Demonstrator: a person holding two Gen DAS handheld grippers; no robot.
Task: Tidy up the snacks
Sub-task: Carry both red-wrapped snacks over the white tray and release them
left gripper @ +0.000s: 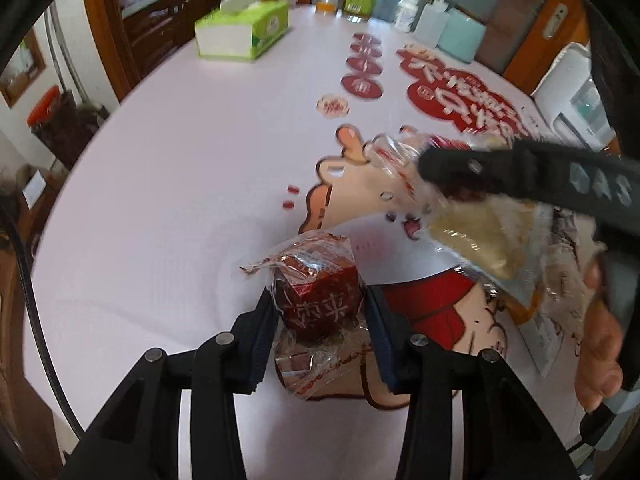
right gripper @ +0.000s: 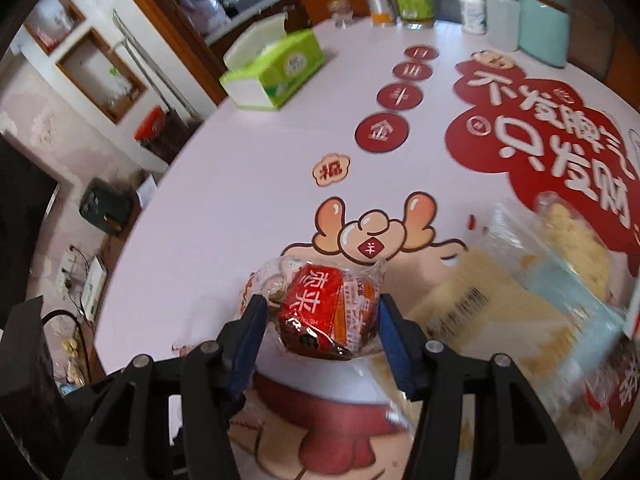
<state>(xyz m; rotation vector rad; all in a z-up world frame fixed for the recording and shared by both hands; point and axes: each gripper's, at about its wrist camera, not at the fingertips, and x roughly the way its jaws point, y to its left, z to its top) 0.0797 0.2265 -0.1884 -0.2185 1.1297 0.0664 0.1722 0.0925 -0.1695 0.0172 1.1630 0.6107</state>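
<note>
Left wrist view: a soft, crinkly red snack pack (left gripper: 320, 300) is being pinched at its sides by the left gripper (left gripper: 320, 332); the right gripper (right gripper: 320, 320) is pinching another red pack (right gripper: 324, 312).

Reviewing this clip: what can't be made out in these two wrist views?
- Left wrist: what the right gripper holds; the clear packets are motion-blurred.
- Right wrist: pale snack bags, blurred and cut by the right edge.
- Both: whether the fingers actually squeeze each red snack; wrap hides contact.
- Right wrist: bottle labels, too small.
</note>
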